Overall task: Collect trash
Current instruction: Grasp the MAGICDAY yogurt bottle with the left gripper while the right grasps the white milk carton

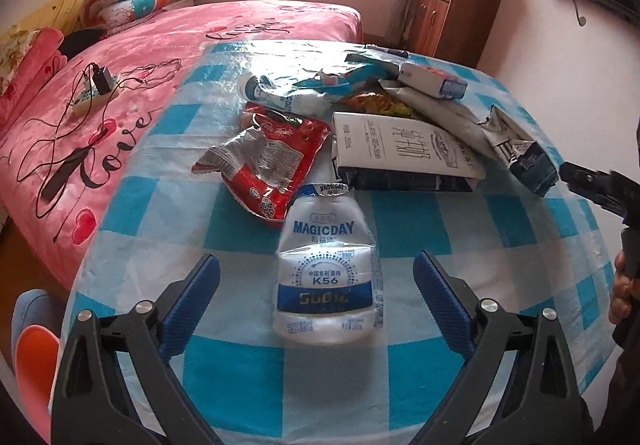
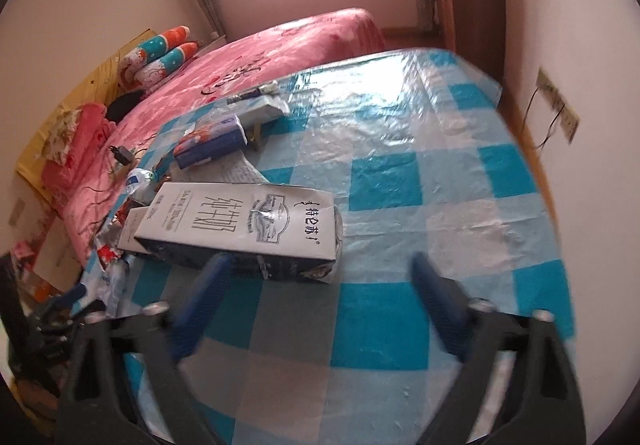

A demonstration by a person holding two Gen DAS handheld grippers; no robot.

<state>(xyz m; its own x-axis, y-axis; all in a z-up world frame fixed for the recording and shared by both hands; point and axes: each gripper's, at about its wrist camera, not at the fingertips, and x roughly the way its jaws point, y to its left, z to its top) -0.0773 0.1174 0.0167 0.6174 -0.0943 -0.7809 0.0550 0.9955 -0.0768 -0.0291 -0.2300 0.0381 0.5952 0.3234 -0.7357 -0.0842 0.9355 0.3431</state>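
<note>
On checked table (image 1: pixel 408 221), white pouch (image 1: pixel 326 277) lay flat between left gripper (image 1: pixel 316 297) jaws, wide and empty, long side pointing away. Right gripper (image 2: pixel 320 309) wide too, milk carton (image 2: pixel 240 221) just ahead-left.

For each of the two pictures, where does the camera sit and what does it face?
Left wrist: on the left tool, facing down at a white pouch on the checked table; a hand shows at right.
Right wrist: on the right tool, facing a milk carton; the other tool shows at lower left.
Shared: carton, table, pink bed, window.
</note>
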